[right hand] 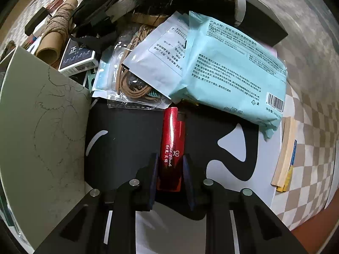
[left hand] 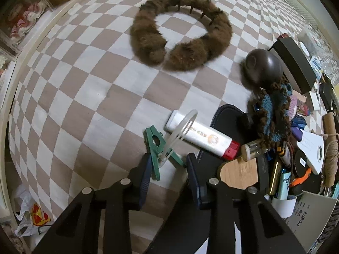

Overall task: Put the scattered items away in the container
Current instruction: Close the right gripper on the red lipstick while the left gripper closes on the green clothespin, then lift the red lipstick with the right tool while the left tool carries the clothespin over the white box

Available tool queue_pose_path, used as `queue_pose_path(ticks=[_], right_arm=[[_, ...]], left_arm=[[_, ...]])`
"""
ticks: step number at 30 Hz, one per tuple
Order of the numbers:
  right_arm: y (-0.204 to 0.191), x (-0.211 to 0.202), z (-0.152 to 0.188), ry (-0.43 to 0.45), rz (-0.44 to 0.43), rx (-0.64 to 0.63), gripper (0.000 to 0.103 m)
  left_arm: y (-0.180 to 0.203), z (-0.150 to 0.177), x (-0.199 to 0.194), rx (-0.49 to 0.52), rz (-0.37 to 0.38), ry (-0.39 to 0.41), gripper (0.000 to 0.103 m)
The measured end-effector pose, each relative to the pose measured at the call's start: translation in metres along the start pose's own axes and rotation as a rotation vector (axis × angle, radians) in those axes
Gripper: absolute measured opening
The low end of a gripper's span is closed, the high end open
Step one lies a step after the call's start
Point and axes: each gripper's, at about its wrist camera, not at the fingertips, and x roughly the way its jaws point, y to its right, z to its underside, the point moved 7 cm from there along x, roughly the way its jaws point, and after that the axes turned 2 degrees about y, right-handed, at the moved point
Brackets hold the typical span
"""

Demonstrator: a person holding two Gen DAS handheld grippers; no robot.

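In the right wrist view my right gripper [right hand: 170, 166] is shut on a glossy red lighter [right hand: 172, 137], held over a black and white sheet [right hand: 127, 139] inside the full container. A teal wipes pack [right hand: 233, 74] lies just beyond the lighter's tip. In the left wrist view my left gripper [left hand: 169, 165] is open, low over the checkered cover. A green clip [left hand: 155, 146] with a clear plastic loop [left hand: 182, 129] sits between its fingertips. A white tube with a red cap [left hand: 199, 135] leans on the container's black rim [left hand: 228, 109]. A brown fur headband [left hand: 180, 31] lies farther off.
The container holds a knitted scrunchie [left hand: 273, 114], a dark round object [left hand: 262, 67], a twine roll [right hand: 57, 29], a bag of tan straps [right hand: 131, 82] and a grey-green board [right hand: 38, 116]. Wooden sticks [right hand: 286, 152] lie beside it. A plastic bag [left hand: 29, 216] sits off the cover's edge.
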Motion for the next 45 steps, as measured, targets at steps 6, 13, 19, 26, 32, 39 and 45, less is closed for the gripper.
queue_pose_path(ticks=[6, 13, 19, 26, 32, 39, 45], right_arm=[[-0.005, -0.021, -0.018, 0.079, -0.072, 0.038, 0.023], [0.009, -0.036, 0.004, 0.081, -0.06, 0.054, 0.022], [0.012, -0.042, 0.011, 0.086, -0.059, 0.055, 0.021], [0.004, -0.021, 0.032, -0.001, 0.003, -0.04, 0.012], [-0.008, -0.015, 0.03, -0.006, 0.04, -0.098, 0.012], [0.0, -0.041, 0.013, 0.079, -0.109, 0.033, 0.012], [0.034, -0.08, 0.002, 0.207, -0.216, 0.205, 0.012]], left_arm=[[0.0, -0.002, -0.004, 0.019, 0.017, 0.018, 0.033], [0.002, -0.006, -0.008, 0.025, 0.052, 0.032, 0.033], [0.022, 0.003, -0.027, 0.05, 0.114, 0.057, 0.033], [0.046, 0.015, -0.052, 0.082, 0.185, 0.088, 0.033], [0.058, 0.021, -0.058, 0.105, 0.197, 0.094, 0.033], [0.058, 0.015, -0.06, 0.085, 0.224, 0.105, 0.033], [0.06, 0.022, -0.073, 0.088, 0.255, 0.118, 0.033]])
